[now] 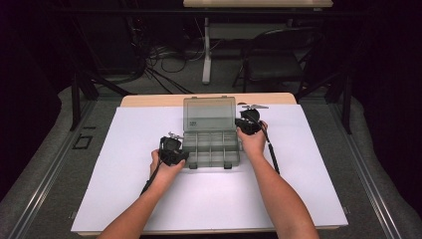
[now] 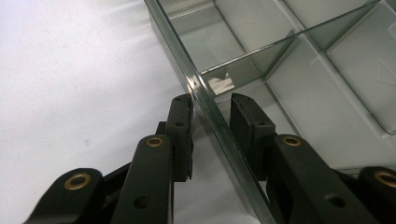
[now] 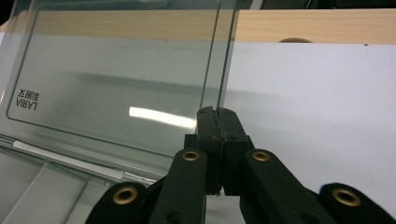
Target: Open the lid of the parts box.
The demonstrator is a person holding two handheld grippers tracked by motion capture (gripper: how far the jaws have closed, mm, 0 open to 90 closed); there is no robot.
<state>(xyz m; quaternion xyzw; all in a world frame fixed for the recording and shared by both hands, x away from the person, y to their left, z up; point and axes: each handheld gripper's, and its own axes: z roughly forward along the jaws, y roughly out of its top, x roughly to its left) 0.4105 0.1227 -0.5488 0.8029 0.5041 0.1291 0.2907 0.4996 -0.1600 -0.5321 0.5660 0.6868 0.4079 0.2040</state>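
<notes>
Two hands, two tools, one clear compartment box (image 1: pixel 210 142) near the far edge of the tabletop (image 1: pixel 149 199), lid up

Both forearms reach in from the near edge. The left tool (image 1: pixel 171 151) sits at the box's near left corner; the right tool (image 1: pixel 248 121) sits at the lid's right edge. The left gripper view shows the left tool (image 2: pixel 211 105) straddling the box's clear side wall (image 2: pixel 187 70), one jaw outside and one inside, slightly parted with the wall between them; whether the pads press it I cannot tell. The right gripper view shows the right tool (image 3: pixel 217 112) pinched tight on the lid's (image 3: pixel 116 88) thin edge, and printed lettering on the lid. A folding chair (image 1: pixel 273 59) and table legs stand beyond the tabletop
</notes>
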